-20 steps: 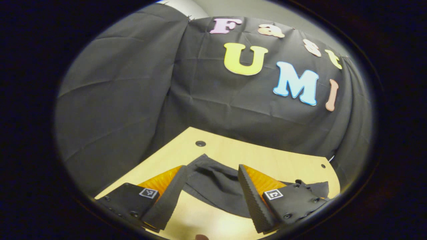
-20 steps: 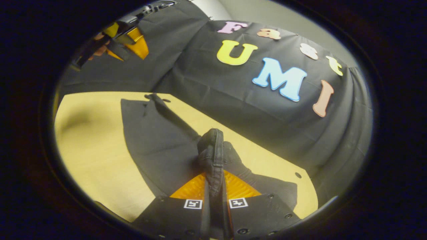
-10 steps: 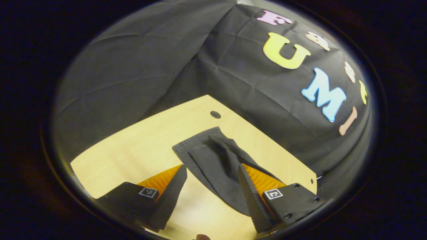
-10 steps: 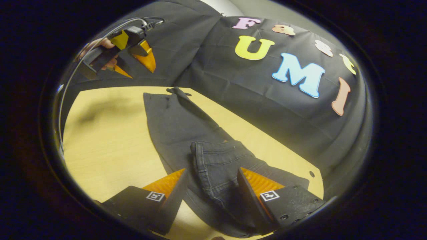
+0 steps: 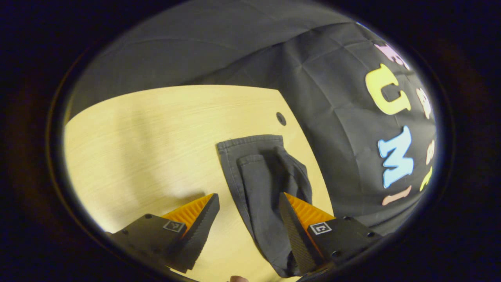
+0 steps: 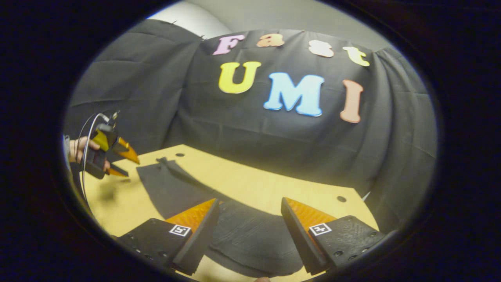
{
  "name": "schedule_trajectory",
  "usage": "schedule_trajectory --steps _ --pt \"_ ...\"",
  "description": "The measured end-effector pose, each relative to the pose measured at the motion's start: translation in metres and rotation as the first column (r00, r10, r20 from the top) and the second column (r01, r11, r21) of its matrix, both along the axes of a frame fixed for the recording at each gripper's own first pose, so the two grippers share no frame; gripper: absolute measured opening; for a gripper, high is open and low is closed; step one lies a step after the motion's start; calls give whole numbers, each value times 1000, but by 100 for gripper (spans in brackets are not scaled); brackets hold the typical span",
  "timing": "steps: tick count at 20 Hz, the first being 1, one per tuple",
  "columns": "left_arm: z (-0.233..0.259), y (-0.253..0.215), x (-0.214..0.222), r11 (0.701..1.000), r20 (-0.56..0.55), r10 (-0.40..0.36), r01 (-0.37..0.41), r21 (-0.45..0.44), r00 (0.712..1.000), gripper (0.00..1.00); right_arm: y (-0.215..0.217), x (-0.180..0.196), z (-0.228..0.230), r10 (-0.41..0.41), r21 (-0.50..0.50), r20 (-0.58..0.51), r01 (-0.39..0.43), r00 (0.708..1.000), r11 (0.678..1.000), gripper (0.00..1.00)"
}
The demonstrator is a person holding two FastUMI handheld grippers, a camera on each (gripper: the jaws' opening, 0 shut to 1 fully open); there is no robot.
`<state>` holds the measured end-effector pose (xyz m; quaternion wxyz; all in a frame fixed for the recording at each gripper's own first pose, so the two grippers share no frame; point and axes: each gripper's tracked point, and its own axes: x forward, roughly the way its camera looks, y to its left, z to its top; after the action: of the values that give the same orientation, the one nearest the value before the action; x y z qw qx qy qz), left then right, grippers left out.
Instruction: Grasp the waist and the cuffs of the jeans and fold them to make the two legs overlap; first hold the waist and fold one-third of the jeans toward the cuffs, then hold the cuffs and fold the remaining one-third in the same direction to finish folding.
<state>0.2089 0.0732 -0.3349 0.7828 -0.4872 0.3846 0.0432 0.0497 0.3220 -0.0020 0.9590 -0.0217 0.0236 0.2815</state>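
Since a second ago the right gripper (image 6: 248,231) has let go of the waist it was clamping and now hovers with its jaws spread wide over the dark jeans (image 6: 242,231), which lie flat on the wooden table (image 6: 250,184). Meanwhile the left gripper (image 5: 248,229) has swung round to look down on the stacked cuffs (image 5: 260,156) near the table's far corner. Its fingers (image 5: 291,231) stand wide apart, holding nothing, above the leg fabric.

left tool (image 5: 246,221): spread, holding nothing | jeans (image 5: 266,188) cuffs flat on table (image 5: 148,133)
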Motion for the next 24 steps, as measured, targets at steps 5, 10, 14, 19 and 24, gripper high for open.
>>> schedule_trajectory --steps 5,10,14,19,24 --pt "-11 -10 19 998 -32 21 -23 -63 999 99 -42 19 21 -146 69 -12 147 989 987 93" --pt "-14 -6 40 986 -33 54 -58 -156 998 98 -61 31 20 -198 52 -29 200 980 978 93" --pt "-17 -25 66 974 -4 50 -50 -219 999 96 -70 42 15 -231 31 -45 233 972 972 93" --pt "-16 -69 87 957 44 13 0 -289 999 93 -75 61 9 -257 11 -68 259 964 966 93" --pt "-42 -60 88 945 -18 68 -70 -320 998 36 -80 69 7 -278 14 -79 280 957 960 93"
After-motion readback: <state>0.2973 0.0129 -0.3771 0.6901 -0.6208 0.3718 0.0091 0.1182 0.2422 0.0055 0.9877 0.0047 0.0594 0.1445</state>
